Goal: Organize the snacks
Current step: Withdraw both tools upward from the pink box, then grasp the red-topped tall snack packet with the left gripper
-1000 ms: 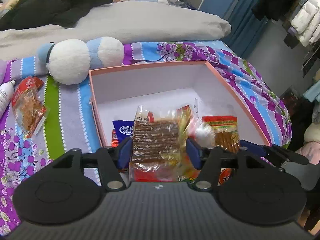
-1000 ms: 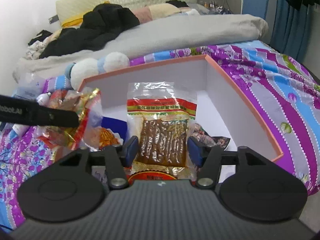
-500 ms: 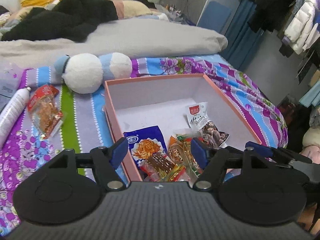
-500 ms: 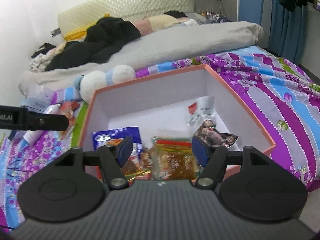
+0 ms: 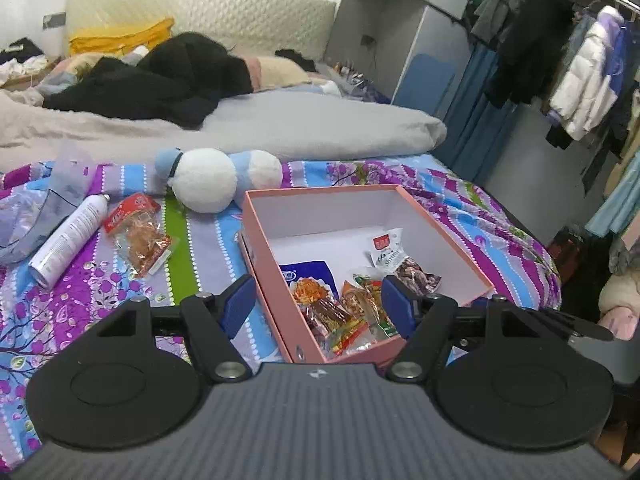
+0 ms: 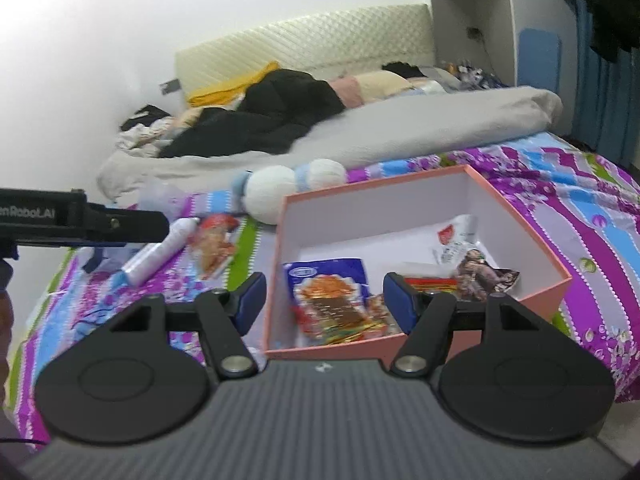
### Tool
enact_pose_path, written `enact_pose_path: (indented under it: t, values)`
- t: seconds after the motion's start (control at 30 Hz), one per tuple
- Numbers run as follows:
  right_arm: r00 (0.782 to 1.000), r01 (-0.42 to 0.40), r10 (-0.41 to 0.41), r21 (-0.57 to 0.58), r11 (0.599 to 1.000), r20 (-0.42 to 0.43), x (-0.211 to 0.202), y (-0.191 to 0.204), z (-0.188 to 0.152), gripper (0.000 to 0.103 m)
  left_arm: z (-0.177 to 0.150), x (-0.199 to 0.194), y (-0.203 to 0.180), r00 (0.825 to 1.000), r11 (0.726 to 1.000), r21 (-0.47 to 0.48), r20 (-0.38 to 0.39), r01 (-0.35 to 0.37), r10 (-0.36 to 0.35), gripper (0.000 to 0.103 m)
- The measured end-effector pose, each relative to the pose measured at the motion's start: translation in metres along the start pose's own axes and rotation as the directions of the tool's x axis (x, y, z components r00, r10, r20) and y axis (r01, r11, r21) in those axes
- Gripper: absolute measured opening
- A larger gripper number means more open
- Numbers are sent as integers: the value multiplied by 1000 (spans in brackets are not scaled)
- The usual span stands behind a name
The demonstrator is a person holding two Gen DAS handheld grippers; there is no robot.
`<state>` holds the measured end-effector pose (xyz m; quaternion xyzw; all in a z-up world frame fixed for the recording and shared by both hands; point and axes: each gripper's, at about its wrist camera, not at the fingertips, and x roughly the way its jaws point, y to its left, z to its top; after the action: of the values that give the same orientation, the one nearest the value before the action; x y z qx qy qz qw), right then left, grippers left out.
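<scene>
With both grippers hanging above the near edge of the pink box [image 5: 440,236], we have one snack left outside it: the red-topped packet [image 5: 138,236] on the striped bedspread [image 5: 100,300].

Jaws: left gripper [image 5: 318,306] wide, nothing between the pads. Right gripper [image 6: 324,300] also wide and empty; what shows between its fingers are packets lying in the box below.

Key relation: in the left wrist view the loose packet sits at about 10 o'clock from the left jaws, well apart, with the box's left wall between. In the right wrist view it [image 6: 212,248] is also near 10 o'clock but further off, past the box. We judge the left hand nearer, so that one should take it.

Packet axis: long axis runs roughly 11-to-5 in the left view, red header at the far end, clear end toward us. It lies flat, just beside the white spray can [image 5: 68,240], which is roughly at 9 o'clock from it. We'd want the jaws across the short width.

Already in the box: blue packet [image 5: 310,280], shrimp packet [image 5: 400,262], a few more near the front wall.
</scene>
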<state>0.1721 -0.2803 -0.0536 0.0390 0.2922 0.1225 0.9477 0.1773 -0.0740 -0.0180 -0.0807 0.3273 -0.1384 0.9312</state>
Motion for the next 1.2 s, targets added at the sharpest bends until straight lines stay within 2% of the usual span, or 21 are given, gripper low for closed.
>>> enact_pose_path:
  t: [0.27,0.37,0.63,0.97,1.2]
  values:
    - [998,-52,52,-1,999,17,-26,28,-22,67,-37,-51,15,999,999,-11,37,-32,33,74]
    - [996,-84,84,-12,996,17,-34,37,-34,67,-58,-65,19,998,998,-8,20,-59,59,74]
    - [990,-142,142,-12,990,-16,-31,56,-57,67,-93,-83,49,992,988,-89,-23,-123,121,75]
    - [983,-182,182,-34,983,-17,-21,71,-52,67,-94,-84,87,984,968,-175,-28,-178,176,85]
    - [979,-205,205,-32,978,-15,-2,80,-47,67,-86,-58,110,979,961,-183,-51,-206,200,89]
